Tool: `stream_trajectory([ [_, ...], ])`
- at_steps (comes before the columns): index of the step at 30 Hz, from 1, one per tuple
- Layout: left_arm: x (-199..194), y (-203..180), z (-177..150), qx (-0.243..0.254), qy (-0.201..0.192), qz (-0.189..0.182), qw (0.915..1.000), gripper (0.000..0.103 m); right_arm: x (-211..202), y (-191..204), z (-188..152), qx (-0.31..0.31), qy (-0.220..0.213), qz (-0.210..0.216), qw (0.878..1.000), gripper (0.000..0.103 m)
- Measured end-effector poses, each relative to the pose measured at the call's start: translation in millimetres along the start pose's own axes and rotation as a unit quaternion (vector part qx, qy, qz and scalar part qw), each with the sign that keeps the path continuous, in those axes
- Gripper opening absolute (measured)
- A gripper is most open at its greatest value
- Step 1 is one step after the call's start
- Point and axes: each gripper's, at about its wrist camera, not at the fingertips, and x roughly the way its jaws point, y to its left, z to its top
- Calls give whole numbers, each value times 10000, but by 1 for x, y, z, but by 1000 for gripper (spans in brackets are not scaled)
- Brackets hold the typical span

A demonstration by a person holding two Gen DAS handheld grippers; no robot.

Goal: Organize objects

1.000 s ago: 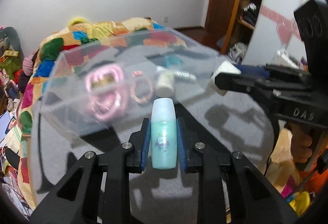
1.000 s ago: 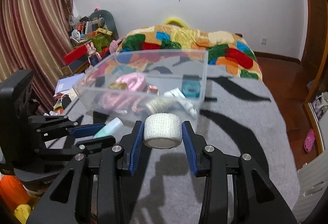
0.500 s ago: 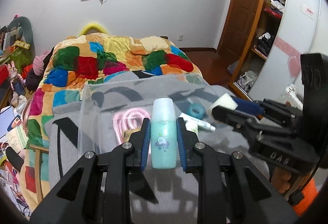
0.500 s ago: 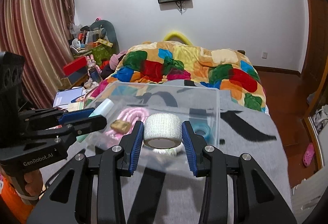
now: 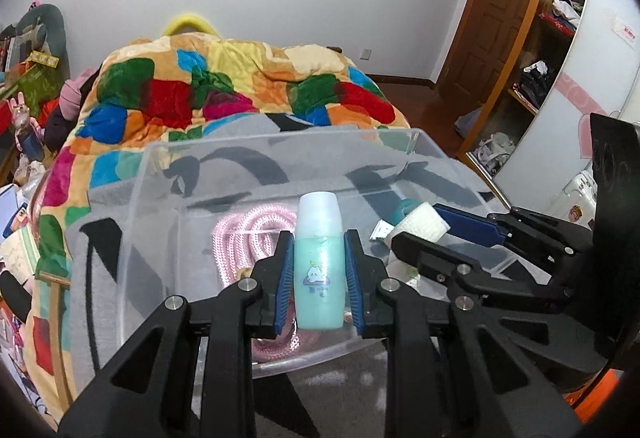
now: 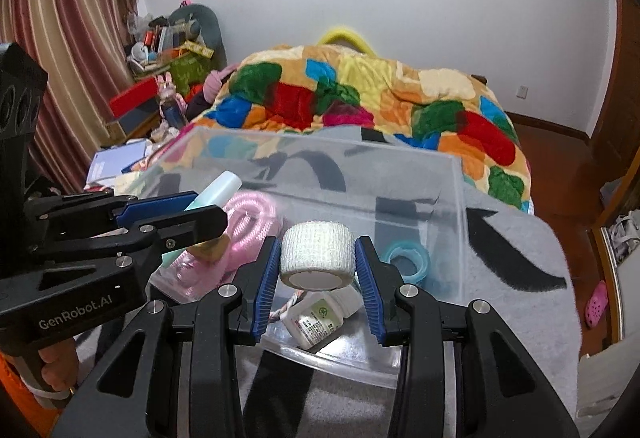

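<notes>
My left gripper [image 5: 319, 272] is shut on a teal lotion bottle [image 5: 319, 278] with a pale cap, held over the near part of a clear plastic bin [image 5: 160, 173]. My right gripper [image 6: 317, 270] is shut on a white bandage roll [image 6: 317, 252], also over the bin [image 6: 452, 189]. The bin holds a pink rope [image 5: 244, 230], a blue tape ring [image 6: 406, 262] and a white pill bottle [image 6: 320, 318]. In the right wrist view the left gripper [image 6: 200, 209] comes in from the left with the bottle [image 6: 218, 189]. In the left wrist view the roll [image 5: 424, 222] shows at right.
The bin stands on a grey blanket with black marks [image 6: 520, 238] on a bed. A patchwork quilt [image 5: 224, 89] lies behind it. A cluttered side table [image 6: 160, 85] and curtains are at left, a wooden door and shelves [image 5: 532, 49] at right.
Both grippers have risen from in front of the bin's near wall and moved forward over its open top, each still holding its object.
</notes>
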Motion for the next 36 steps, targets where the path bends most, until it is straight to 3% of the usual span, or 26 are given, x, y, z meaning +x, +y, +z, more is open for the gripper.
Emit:
stream_trajectory([
  [7, -9, -3, -5, 76, -82, 29, 9999, 24, -5, 2, -4, -74, 15, 49, 10000, 36],
  [13, -35, -1, -13, 94, -319, 110, 9994, 24, -31, 8, -7, -197, -249, -27, 9995, 36],
  [18, -57, 2, -28, 25, -480, 155, 9987, 25, -56, 13, -15, -244, -475, 55, 9986, 53],
  [24, -76, 5, -51, -24, -666, 307, 9973, 25, -76, 22, -27, -264, -705, 4, 9972, 56],
  [31, -87, -5, -77, 77, -1013, 424, 9939, 58, -87, 24, -48, -70, -858, 76, 9963, 65],
  [36, -84, -13, -83, 138, -1121, 514, 9923, 68, -83, 25, -64, -89, -807, 1, 9967, 72],
])
